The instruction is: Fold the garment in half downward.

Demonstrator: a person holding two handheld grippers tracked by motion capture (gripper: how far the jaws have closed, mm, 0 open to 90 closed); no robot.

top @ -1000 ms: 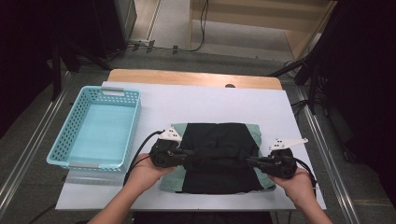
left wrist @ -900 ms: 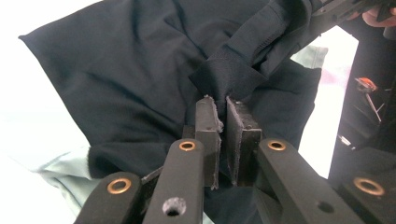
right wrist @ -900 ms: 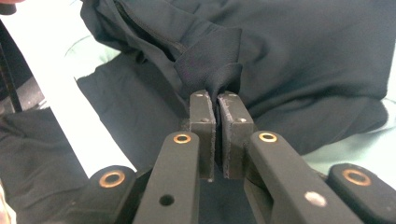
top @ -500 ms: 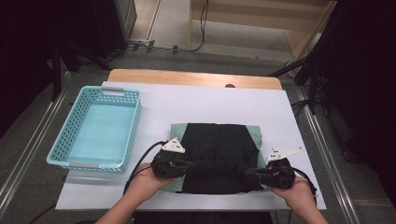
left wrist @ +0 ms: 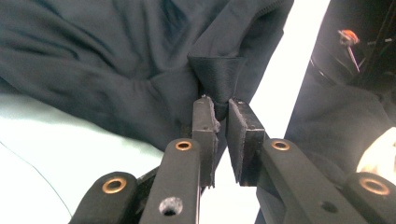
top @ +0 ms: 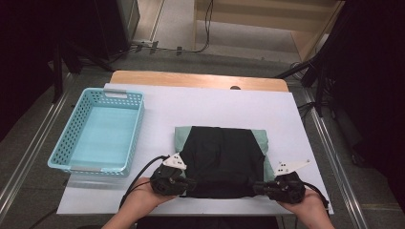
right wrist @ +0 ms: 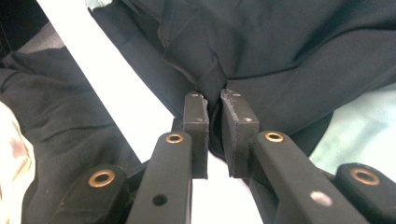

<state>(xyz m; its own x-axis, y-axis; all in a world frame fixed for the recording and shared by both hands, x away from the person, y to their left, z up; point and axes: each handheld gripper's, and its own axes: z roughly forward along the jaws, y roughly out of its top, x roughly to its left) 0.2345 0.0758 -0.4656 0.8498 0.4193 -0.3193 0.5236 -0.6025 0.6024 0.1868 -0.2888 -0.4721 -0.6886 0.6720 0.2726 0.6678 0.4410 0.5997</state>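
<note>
Lower centre of the high view: the black folded cloth garment (top: 222, 162) lies flat on the white counter (top: 210, 107), pale green fabric (top: 179, 136) peeking out at its sides. Left claw (top: 184, 185) sits at the garment's lower-left corner, and up close its jaws are pinching a fold of the dark cloth (left wrist: 219, 74). Right claw (top: 258, 187) at the lower-right corner likewise pinches the hem (right wrist: 212, 100). The light blue plastic basket (top: 76, 131) stands at middle left, well apart.
</note>
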